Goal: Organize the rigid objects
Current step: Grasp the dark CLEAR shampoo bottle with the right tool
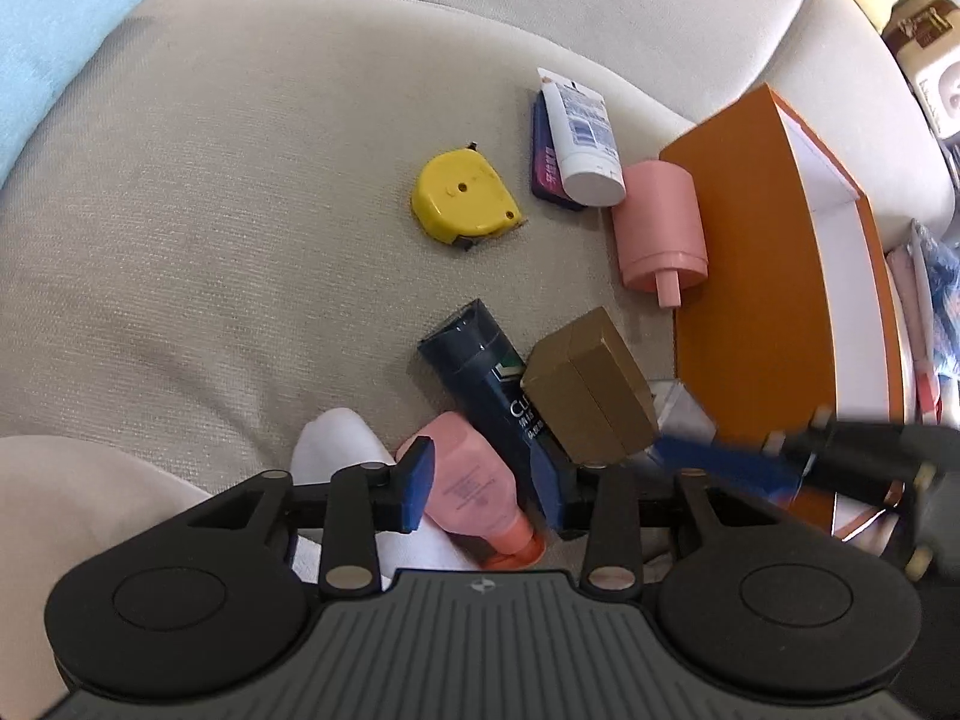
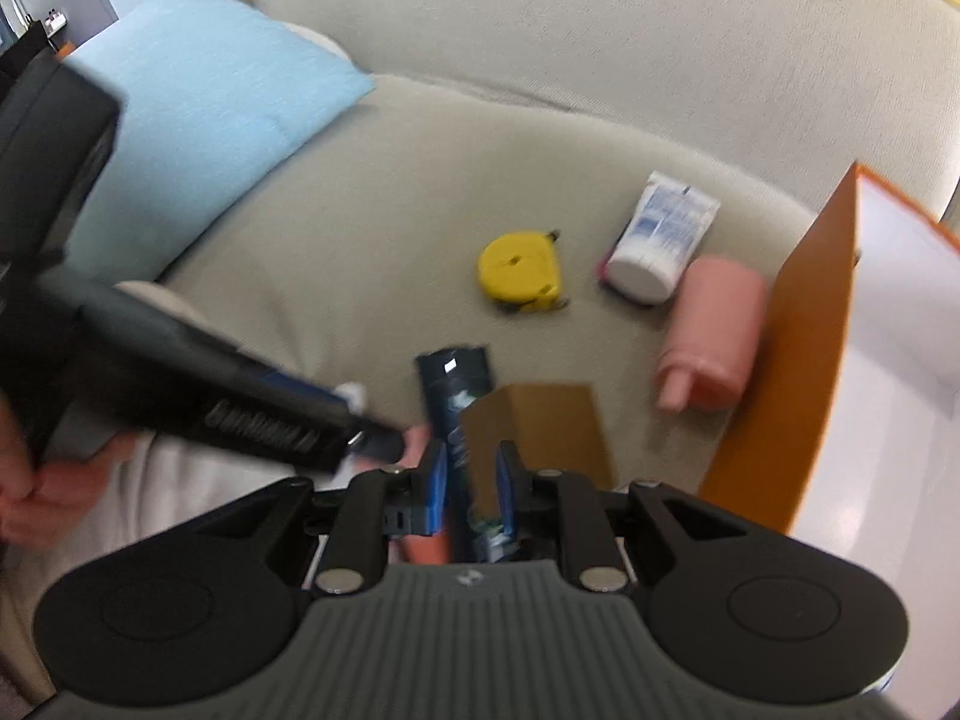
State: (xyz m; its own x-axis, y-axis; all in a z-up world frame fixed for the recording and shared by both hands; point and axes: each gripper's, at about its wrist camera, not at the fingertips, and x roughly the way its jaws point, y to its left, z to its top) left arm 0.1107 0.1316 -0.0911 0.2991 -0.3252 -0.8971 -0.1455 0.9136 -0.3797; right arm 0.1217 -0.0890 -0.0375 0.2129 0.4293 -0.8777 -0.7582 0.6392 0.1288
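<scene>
On the beige sofa seat lie a yellow tape measure (image 1: 462, 197), a white tube (image 1: 581, 135) over a purple packet (image 1: 547, 165), a pink pump bottle (image 1: 661, 228), a dark blue shampoo bottle (image 1: 489, 381) and a pink bottle with an orange cap (image 1: 474, 489). My left gripper (image 1: 486, 489) is open, its pads on either side of the pink bottle. My right gripper (image 2: 471, 480) is shut on a gold box (image 2: 540, 429), which also shows in the left wrist view (image 1: 591, 387), held above the shampoo bottle (image 2: 459, 387).
An open orange box (image 1: 750, 276) with a white inside stands at the right, against the pink pump bottle. A light blue cushion (image 2: 204, 108) lies at the left. A white cloth (image 1: 342, 450) lies under my left gripper. The sofa back rises behind.
</scene>
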